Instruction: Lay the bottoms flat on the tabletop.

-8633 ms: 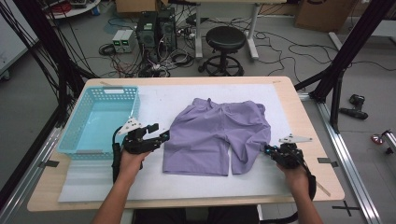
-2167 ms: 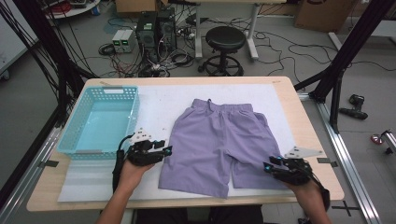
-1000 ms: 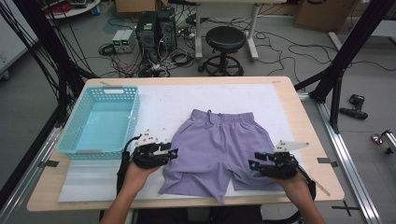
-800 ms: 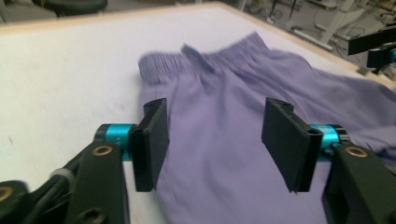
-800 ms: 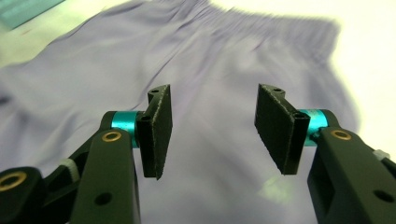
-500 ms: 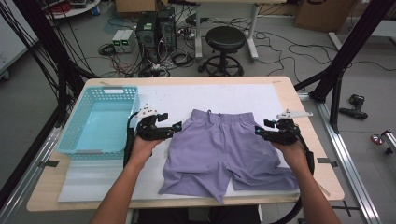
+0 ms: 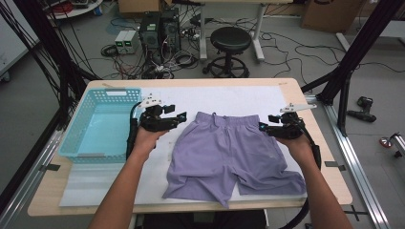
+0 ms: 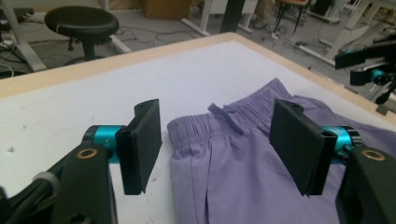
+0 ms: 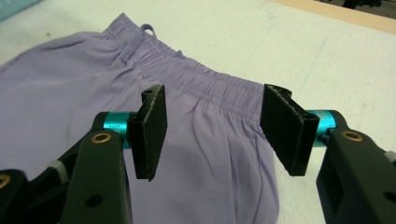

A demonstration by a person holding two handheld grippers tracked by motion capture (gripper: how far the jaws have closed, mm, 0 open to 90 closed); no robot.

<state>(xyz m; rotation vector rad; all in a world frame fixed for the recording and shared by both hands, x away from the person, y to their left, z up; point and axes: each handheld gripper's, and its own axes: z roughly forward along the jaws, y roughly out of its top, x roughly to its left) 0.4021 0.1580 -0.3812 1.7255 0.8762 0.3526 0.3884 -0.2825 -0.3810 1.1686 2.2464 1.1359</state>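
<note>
Lilac shorts (image 7: pixel 229 152) lie flat on the white mat, waistband at the far side, legs toward me. My left gripper (image 7: pixel 179 118) hovers at the waistband's left corner. In the left gripper view its jaws (image 8: pixel 217 144) stand apart over that corner of the shorts (image 8: pixel 243 158); they have just been closing a little, with nothing pressed between the pads. My right gripper (image 7: pixel 264 129) hangs at the waistband's right end. Its jaws (image 9: pixel 215 130) have just been opening and straddle the gathered waistband (image 9: pixel 219 88) from above without touching it.
A light blue basket (image 7: pixel 102 124) stands at the table's left, close behind my left hand. The white mat (image 7: pixel 239 98) covers most of the wooden table (image 7: pixel 329 186). A black stool (image 7: pixel 230 40) and cables are on the floor beyond.
Both hands have moved away from me, from the sides of the shorts' legs up to the two ends of the waistband. The shorts lie where they were.
</note>
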